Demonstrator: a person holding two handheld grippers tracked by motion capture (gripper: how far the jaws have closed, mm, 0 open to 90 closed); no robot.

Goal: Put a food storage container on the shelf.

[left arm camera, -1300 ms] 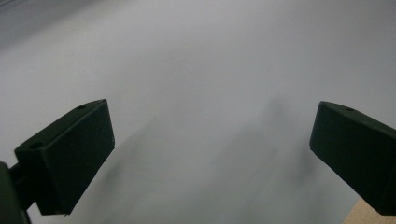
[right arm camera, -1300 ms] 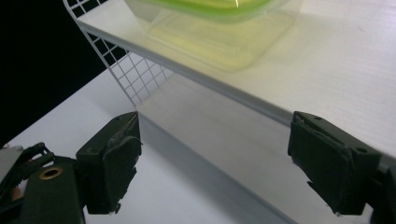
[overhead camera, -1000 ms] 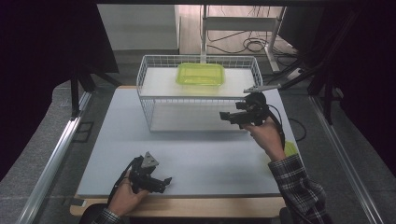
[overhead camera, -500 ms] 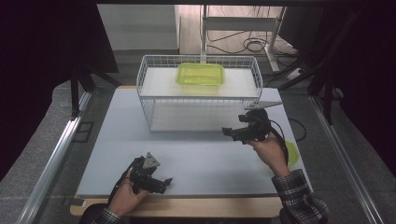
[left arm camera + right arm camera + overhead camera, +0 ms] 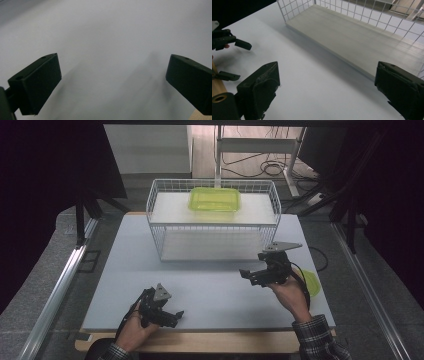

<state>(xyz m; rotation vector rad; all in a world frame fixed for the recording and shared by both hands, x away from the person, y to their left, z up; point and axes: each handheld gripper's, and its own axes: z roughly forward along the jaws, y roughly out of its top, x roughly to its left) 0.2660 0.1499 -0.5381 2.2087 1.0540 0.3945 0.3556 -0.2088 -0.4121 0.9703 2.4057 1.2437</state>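
The right hand-held gripper (image 5: 250, 275) is hovering with its black jaws spread wide and empty, pointing left in front of the white wire basket (image 5: 165, 227). Just behind its hand, at the table's right edge, a small yellow-green plastic piece (image 5: 313, 282) is lying, partly hidden. The left hand-held gripper (image 5: 172, 316), also spread and empty, is resting well apart.

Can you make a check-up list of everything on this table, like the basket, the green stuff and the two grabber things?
Surface: pale grey table, bare between the grippers.
Job's things: white wire basket at the far middle; green tray on its upper shelf; a green thing at the right edge, partly hidden behind the hand.
Clutter: nothing seen.
Grippers: left gripper low at the near edge, jaws apart, holding nothing; right gripper in front of the basket, jaws apart, holding nothing.
Cables: black cable by the right gripper; more on the floor behind.
Surroundings: dark curtains, metal rail on the left.
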